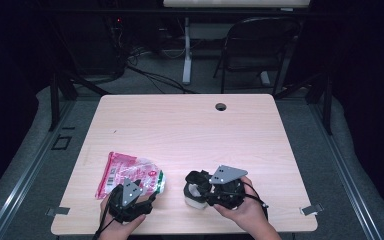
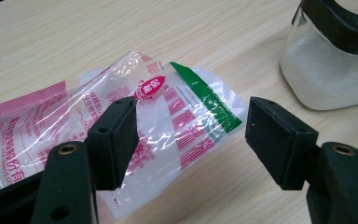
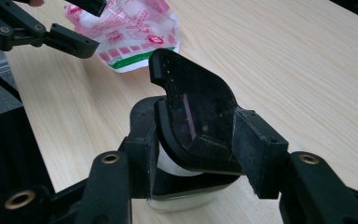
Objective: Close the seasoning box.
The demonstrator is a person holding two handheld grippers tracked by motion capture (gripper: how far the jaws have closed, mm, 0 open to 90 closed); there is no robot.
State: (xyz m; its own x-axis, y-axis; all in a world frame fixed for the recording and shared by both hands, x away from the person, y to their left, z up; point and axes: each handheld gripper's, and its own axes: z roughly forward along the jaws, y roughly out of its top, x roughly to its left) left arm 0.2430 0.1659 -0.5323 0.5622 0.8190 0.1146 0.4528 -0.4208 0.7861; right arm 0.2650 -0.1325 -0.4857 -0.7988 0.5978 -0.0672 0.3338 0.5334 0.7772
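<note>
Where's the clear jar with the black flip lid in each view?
High view: jar at the table's near edge, just left of the right gripper.
Left gripper view: top right corner.
Right gripper view: centre bottom, between the jaws, lid raised.
Shared landmark: pink plastic bag.

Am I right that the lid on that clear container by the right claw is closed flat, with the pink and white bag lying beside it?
Not quite. The lid is flipped up, standing open above the container, as the right gripper view shows; the right claw straddles it. The rest holds: the pink and white bag lies on the table beside it.
</note>
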